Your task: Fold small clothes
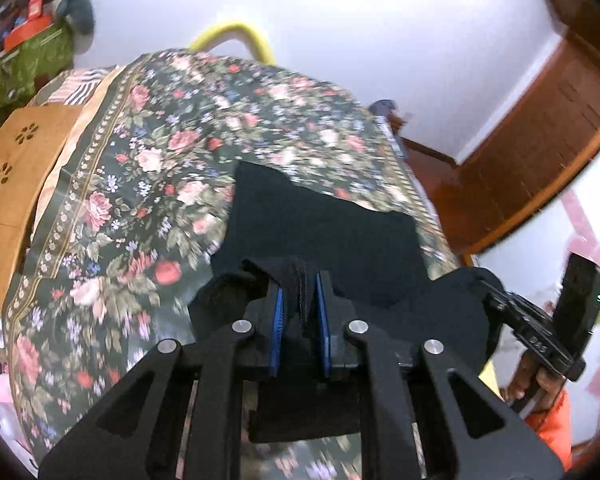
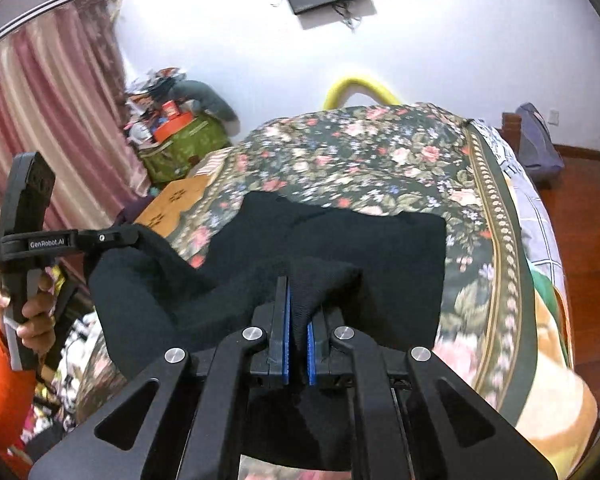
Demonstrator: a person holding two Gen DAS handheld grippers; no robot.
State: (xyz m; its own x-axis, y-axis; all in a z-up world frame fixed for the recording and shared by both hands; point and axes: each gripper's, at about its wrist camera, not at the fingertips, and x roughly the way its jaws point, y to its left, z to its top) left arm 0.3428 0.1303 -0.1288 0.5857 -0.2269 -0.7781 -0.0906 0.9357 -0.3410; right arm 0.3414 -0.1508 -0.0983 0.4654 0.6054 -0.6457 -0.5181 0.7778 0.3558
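A small black knit garment [image 1: 324,232] lies partly on the floral bedspread [image 1: 172,128], its near edge lifted off the bed. My left gripper [image 1: 299,292] is shut on one corner of that near edge. My right gripper [image 2: 298,308] is shut on the other corner, and the garment [image 2: 340,240] hangs stretched between the two. The right gripper also shows at the right of the left wrist view [image 1: 496,296], and the left gripper at the left of the right wrist view [image 2: 134,236]. The garment's far edge rests on the bedspread [image 2: 380,152].
A wooden panel with flower cut-outs [image 1: 16,176] stands at the bed's left side. A green bag with an orange box [image 2: 184,140] and pink curtains [image 2: 48,120] are at the left. A yellow tube [image 2: 358,86] stands behind the bed. Wooden floor [image 2: 588,220] lies on the right.
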